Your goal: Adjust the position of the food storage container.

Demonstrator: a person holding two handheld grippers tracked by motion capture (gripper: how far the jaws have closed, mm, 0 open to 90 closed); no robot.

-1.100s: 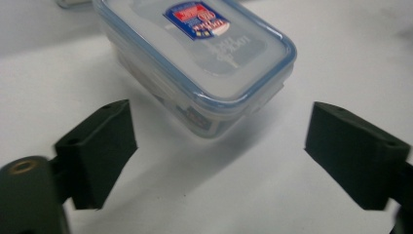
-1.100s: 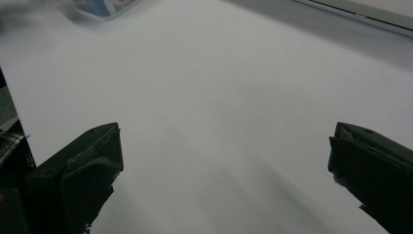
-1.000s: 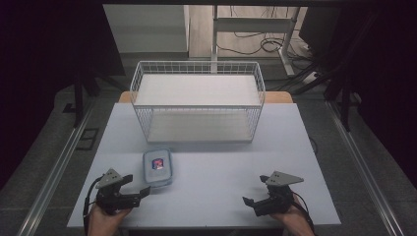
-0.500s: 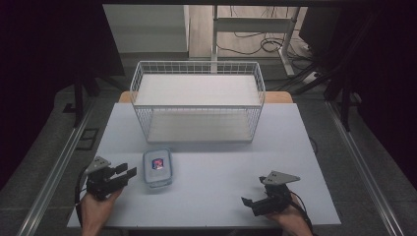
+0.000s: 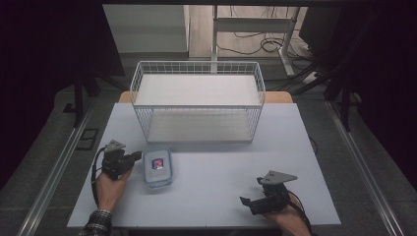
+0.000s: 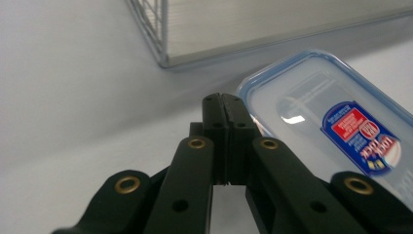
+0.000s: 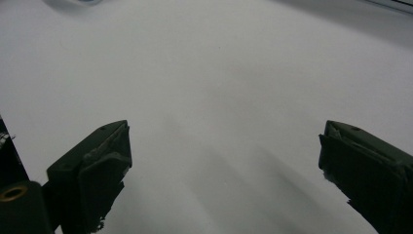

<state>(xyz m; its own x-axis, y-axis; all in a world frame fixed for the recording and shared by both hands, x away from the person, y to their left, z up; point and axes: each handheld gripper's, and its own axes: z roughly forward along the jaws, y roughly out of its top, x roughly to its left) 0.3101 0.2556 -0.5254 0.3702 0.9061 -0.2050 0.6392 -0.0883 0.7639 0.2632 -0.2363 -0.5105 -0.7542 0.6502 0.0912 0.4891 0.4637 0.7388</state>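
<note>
Pale grey-white rectangular tabletop (image 5: 216, 191), matte and plain, with light wooden corners showing at its far edge.

Resting directly on it:
- White wire-mesh rectangular basket (image 5: 196, 129), open-topped, standing upright across the far middle of the surface.
- Clear rectangular plastic food container with blue-rimmed lid and red-and-blue label (image 5: 157, 167), lying flat at the near left, just in front of the basket's left corner and apart from it.

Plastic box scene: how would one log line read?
left gripper: shut, empty, beside plastic box | right gripper: open, over table | wire basket: behind
</note>
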